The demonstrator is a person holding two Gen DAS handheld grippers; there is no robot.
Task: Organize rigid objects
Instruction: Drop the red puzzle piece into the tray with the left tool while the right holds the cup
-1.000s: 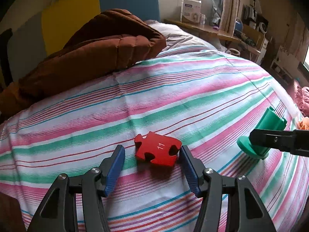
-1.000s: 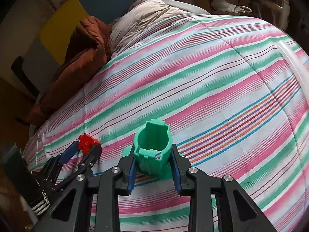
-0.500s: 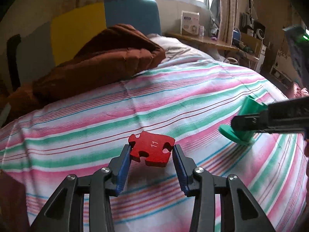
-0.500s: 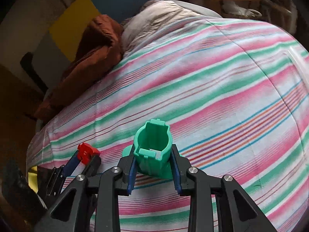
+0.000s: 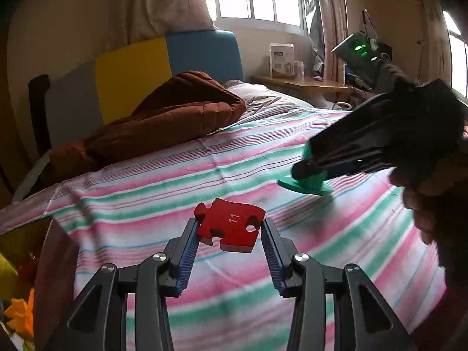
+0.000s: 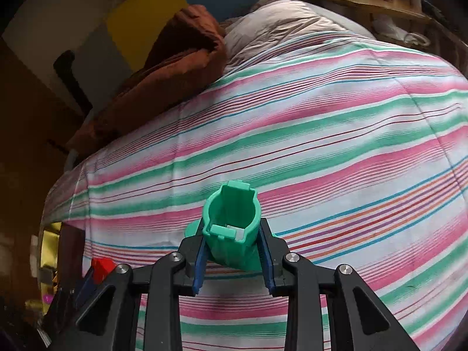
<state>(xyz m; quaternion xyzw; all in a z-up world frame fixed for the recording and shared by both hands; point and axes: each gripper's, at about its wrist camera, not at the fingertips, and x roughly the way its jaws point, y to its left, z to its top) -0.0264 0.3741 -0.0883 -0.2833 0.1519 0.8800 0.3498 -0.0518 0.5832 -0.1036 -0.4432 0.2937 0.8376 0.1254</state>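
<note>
My left gripper (image 5: 228,234) is shut on a red jigsaw-shaped piece (image 5: 231,223) marked 11 and holds it above the striped bed. My right gripper (image 6: 232,241) is shut on a green plastic holder (image 6: 231,228), a hollow cup-like part on a flat base, also lifted off the bed. In the left wrist view the right gripper (image 5: 304,172) shows at the right with the green holder's base (image 5: 305,185) under it. In the right wrist view the red piece (image 6: 101,264) shows at the lower left.
The bed has a pink, green and white striped cover (image 6: 321,134). A brown quilt (image 5: 163,122) and a grey pillow (image 6: 278,26) lie at its head. A wooden shelf (image 5: 304,83) with a box stands behind. Yellow and orange things (image 5: 17,310) sit beside the bed's left edge.
My left gripper closed on the red piece and lifted it off the bed. My right gripper kept the green holder and raised it. Both moved back toward the bed's left edge.
</note>
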